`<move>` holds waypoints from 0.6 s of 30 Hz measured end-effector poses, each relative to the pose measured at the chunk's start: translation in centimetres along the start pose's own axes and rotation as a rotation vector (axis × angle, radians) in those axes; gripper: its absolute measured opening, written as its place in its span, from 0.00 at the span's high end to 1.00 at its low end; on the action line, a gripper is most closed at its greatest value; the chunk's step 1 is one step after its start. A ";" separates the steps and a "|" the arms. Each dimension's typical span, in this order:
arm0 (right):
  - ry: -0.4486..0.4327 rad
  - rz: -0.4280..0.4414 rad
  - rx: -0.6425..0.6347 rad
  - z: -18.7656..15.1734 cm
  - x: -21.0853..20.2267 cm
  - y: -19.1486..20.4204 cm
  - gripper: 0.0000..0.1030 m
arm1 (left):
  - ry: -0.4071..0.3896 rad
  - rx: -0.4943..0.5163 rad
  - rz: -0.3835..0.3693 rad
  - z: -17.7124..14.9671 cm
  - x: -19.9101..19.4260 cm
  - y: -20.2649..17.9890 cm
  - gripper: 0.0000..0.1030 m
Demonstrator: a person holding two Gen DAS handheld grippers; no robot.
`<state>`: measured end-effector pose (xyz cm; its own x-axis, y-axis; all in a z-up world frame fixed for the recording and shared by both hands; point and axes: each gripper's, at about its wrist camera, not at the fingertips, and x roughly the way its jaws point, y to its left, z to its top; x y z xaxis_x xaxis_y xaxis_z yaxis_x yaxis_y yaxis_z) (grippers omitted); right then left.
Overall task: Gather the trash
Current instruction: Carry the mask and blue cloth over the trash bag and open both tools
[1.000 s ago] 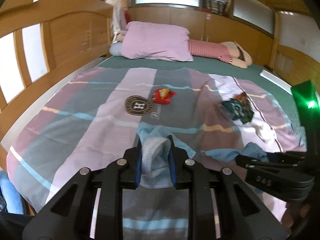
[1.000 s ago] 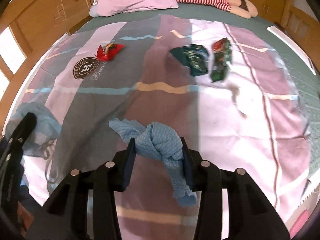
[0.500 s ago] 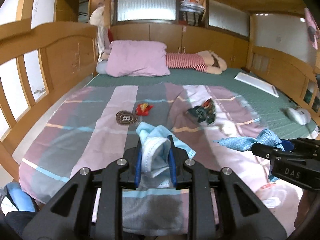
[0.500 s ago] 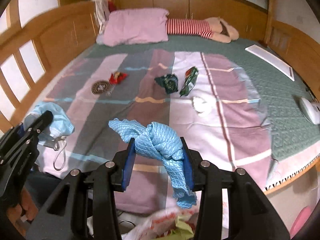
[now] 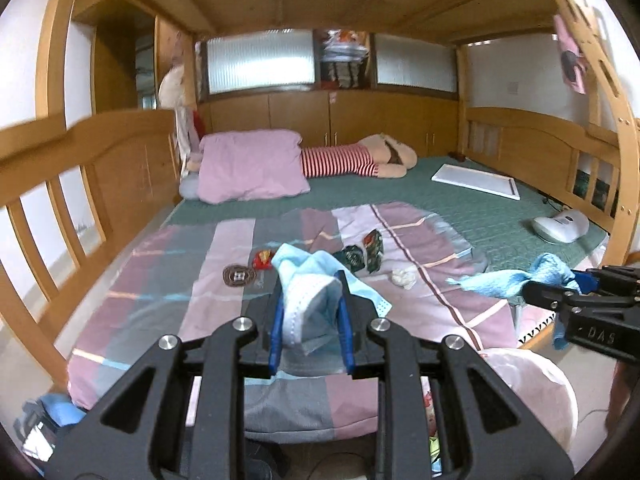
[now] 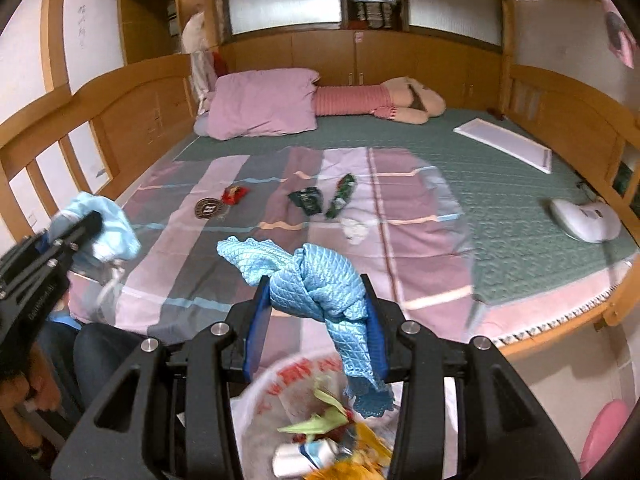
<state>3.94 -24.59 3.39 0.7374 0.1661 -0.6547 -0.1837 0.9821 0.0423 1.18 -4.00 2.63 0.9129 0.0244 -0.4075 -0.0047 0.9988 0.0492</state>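
Right gripper (image 6: 316,308): I have it clamped on a knotted light-blue quilted cloth (image 6: 316,280), hanging above the white plastic trash bag (image 6: 280,384).
Left gripper (image 5: 308,320): clenched on a crumpled blue-and-white face mask (image 5: 310,292).
Left on striped sheet (image 6: 192,256): red wrapper (image 6: 234,195), two green snack packets (image 6: 320,198), white tissue wad (image 6: 354,229).
Writing: "DAS" on the right gripper's body; the bag's red print is unreadable.

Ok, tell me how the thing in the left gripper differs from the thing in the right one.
The left gripper pinches a face mask, smooth, white-lined, folded; the right gripper pinches a blue quilted cloth, textured and knotted. The cloth's tail dangles over the trash bag; the mask hangs above the striped blanket. Both are light blue, clamped and off the bed.
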 end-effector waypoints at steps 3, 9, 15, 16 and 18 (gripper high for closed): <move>-0.001 -0.003 0.027 -0.7 -1.2 -1.4 0.58 | -0.024 0.016 -0.005 0.5 -1.6 -0.7 0.77; -0.005 -0.017 0.038 -1.6 -2.4 -2.6 0.58 | -0.044 0.042 -0.023 1.1 -3.0 -1.8 0.77; 0.046 0.002 0.019 -2.3 -1.4 -2.7 0.58 | -0.021 0.058 -0.054 0.6 -2.6 -2.7 0.77; 0.060 -0.001 0.014 -2.5 -1.1 -2.7 0.58 | -0.018 0.060 -0.056 0.5 -2.5 -2.8 0.77; 0.107 -0.012 0.000 -3.3 -0.1 -2.6 0.58 | -0.010 0.064 -0.061 0.3 -2.4 -3.0 0.77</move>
<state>2.15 -27.45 0.86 0.6663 0.1435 -0.7317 -0.1747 0.9840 0.0339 -0.84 -7.04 3.74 0.9146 -0.0371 -0.4026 0.0769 0.9936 0.0830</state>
